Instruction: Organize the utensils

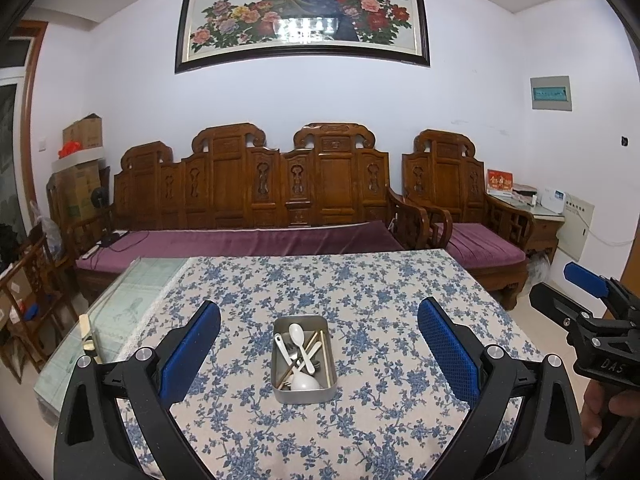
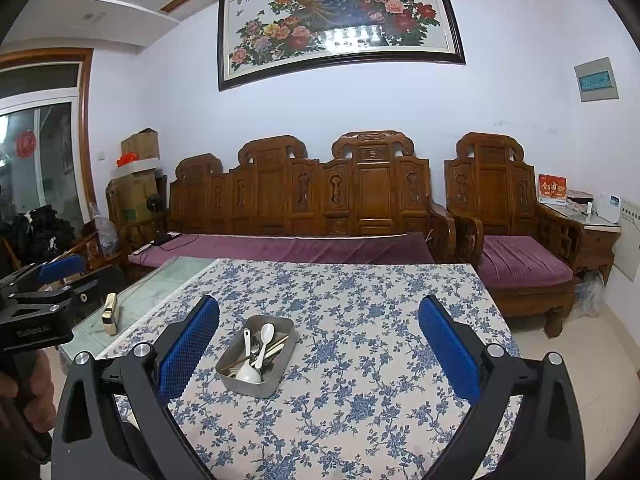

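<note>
A rectangular metal tin (image 1: 286,393) stands on the floral tablecloth (image 1: 360,288). It holds white plastic spoons (image 1: 298,334), a metal fork and wooden chopsticks (image 1: 325,354), all jumbled. My left gripper (image 1: 320,352) is open and empty, held above the table with the tin between its blue pads. My right gripper (image 2: 320,350) is open and empty, with the tin (image 2: 260,390) lying toward its left pad. Spoons (image 2: 267,336) and chopsticks show inside. Each gripper shows at the edge of the other's view.
The table's left part is bare glass (image 1: 128,312) with a small cream object (image 1: 86,334) on it. A carved wooden sofa (image 1: 256,196) with purple cushions stands behind the table, an armchair (image 1: 468,208) to its right. Cardboard boxes (image 1: 82,168) are stacked at the back left.
</note>
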`<state>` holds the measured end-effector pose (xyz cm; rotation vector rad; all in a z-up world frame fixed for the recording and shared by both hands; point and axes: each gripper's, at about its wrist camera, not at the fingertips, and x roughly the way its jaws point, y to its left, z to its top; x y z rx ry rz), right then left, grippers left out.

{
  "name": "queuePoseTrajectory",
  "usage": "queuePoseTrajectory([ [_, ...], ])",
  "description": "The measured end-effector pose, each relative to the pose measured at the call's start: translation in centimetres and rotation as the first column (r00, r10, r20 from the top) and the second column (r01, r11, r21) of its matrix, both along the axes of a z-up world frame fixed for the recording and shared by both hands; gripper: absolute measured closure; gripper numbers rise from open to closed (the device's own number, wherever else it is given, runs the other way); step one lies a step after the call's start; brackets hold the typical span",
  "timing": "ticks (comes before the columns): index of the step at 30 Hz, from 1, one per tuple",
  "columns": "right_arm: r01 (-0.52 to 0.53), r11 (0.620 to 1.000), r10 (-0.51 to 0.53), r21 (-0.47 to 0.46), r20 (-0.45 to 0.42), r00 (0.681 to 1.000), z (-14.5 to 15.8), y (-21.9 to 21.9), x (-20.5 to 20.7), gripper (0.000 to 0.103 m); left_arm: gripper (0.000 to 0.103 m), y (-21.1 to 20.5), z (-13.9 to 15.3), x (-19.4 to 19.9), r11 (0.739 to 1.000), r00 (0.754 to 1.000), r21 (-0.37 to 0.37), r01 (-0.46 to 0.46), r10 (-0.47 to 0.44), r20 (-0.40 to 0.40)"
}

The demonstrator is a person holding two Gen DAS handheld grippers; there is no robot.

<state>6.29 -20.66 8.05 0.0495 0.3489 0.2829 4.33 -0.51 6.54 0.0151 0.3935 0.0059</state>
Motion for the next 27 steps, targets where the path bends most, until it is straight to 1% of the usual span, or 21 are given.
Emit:
queuePoseTrajectory([
  [27,0.0,1.0,0.0,0.001,0.0,1.0,0.01,-0.03,0.02,0.003,0.008,-0.01,0.15,-0.2,1.0,1.0,-0.004,0.004,-0.003,0.004],
])
